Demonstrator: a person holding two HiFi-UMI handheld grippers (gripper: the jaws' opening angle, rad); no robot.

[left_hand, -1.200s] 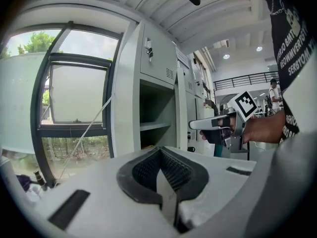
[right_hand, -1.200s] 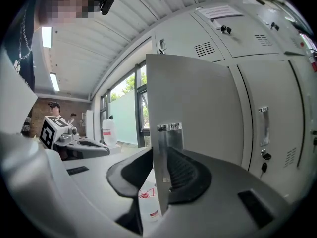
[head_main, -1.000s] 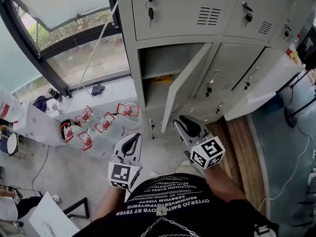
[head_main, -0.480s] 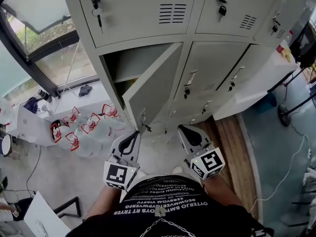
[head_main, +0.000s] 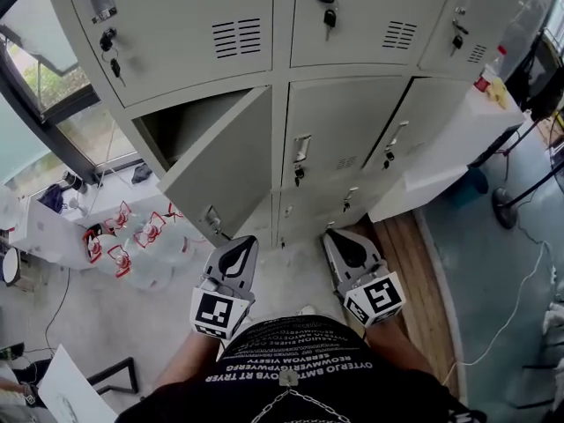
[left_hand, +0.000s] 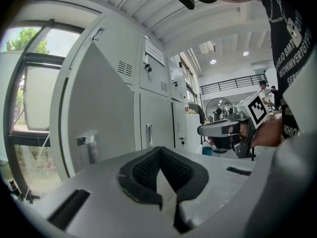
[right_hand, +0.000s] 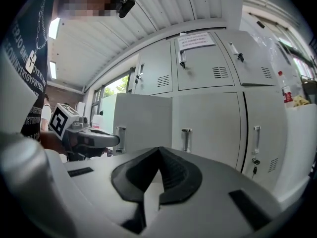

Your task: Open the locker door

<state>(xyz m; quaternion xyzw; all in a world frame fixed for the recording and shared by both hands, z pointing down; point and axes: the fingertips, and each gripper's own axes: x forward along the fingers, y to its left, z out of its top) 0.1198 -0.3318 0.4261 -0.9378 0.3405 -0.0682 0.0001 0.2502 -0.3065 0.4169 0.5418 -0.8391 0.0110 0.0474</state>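
The grey lower-left locker door (head_main: 220,173) stands swung out from its dark compartment (head_main: 181,122), with its handle (head_main: 211,218) near the free edge. Both grippers hang low in front of my body, apart from the door. My left gripper (head_main: 233,256) is shut and holds nothing, and it points at the open door (left_hand: 96,108) and its handle (left_hand: 86,144). My right gripper (head_main: 346,246) is also shut and empty. In its own view the door (right_hand: 138,115) and handle (right_hand: 120,133) lie ahead to the left.
Neighbouring locker doors (head_main: 339,126) are closed, and keys (head_main: 330,16) hang in the upper locks. Packs of bottles (head_main: 123,241) lie on the floor at the left below a window (head_main: 53,86). At the right are a white counter (head_main: 441,161) and a wooden floor strip (head_main: 414,254).
The head view has shifted, so the lockers sit lower and further left. The open door now shows more of its front face. The right gripper's jaws have closed and drawn back slightly.
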